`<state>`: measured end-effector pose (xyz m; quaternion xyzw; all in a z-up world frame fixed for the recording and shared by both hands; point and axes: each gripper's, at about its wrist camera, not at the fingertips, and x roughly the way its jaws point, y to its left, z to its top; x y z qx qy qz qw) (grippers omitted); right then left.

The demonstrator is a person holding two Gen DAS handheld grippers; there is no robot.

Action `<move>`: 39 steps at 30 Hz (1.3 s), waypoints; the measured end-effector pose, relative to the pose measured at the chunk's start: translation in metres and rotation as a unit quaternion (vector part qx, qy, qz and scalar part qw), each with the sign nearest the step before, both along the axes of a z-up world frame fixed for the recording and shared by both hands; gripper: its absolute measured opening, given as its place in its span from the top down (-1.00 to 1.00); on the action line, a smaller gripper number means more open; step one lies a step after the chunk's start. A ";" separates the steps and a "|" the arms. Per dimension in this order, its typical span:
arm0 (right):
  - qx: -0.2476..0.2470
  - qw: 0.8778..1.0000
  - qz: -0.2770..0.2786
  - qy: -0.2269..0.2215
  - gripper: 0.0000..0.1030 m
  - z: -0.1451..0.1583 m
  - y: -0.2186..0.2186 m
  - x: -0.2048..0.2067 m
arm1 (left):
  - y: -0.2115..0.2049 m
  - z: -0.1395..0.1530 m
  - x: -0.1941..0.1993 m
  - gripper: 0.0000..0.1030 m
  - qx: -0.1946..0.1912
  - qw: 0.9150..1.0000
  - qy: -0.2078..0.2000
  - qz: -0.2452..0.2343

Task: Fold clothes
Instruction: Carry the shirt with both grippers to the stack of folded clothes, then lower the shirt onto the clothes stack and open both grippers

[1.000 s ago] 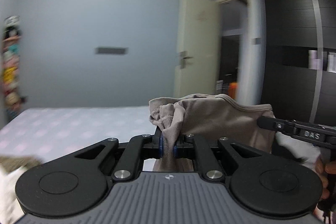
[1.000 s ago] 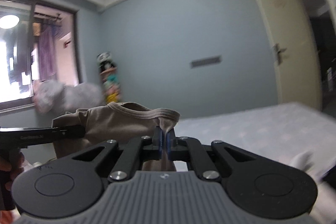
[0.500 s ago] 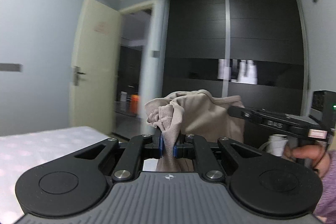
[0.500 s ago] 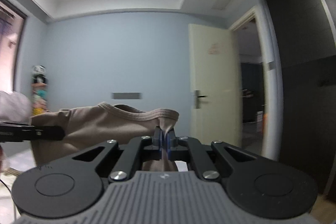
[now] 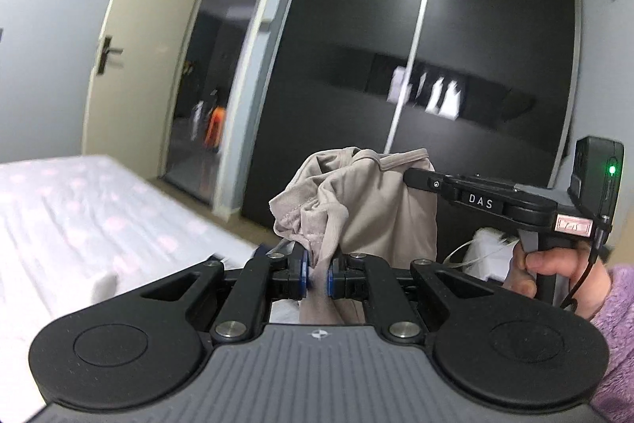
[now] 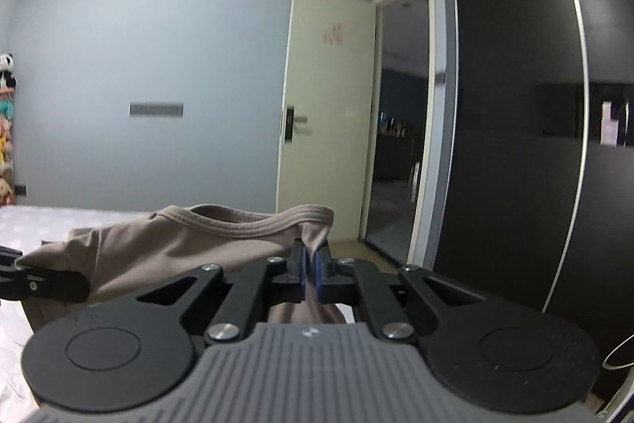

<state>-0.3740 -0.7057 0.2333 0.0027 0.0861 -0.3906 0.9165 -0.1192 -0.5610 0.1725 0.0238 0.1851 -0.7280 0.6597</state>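
The left tool point(image 5: 316, 274) pinches the tan shirt point(image 5: 372, 209). The right tool point(image 6: 311, 264) pinches it too, up in the air.

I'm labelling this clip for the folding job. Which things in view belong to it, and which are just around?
In the job:
- beige garment
- left tongs, shut on it
- right tongs, shut on its neckline
- bed, likely the folding surface

Just around:
- cream door
- black wardrobe
- soft toys on the wall
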 end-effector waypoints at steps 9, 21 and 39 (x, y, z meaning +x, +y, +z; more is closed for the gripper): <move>0.069 0.996 0.033 0.050 0.90 -0.050 -0.079 0.096 | -0.061 -0.042 0.067 0.87 0.090 0.994 0.041 0.049; 0.128 0.981 0.064 0.130 0.89 -0.120 -0.107 0.167 | -0.084 -0.109 0.123 0.86 0.163 0.979 0.101 0.070; 0.134 0.982 0.037 0.124 0.70 -0.092 -0.066 0.115 | -0.034 -0.070 0.058 0.69 0.124 0.990 0.069 0.012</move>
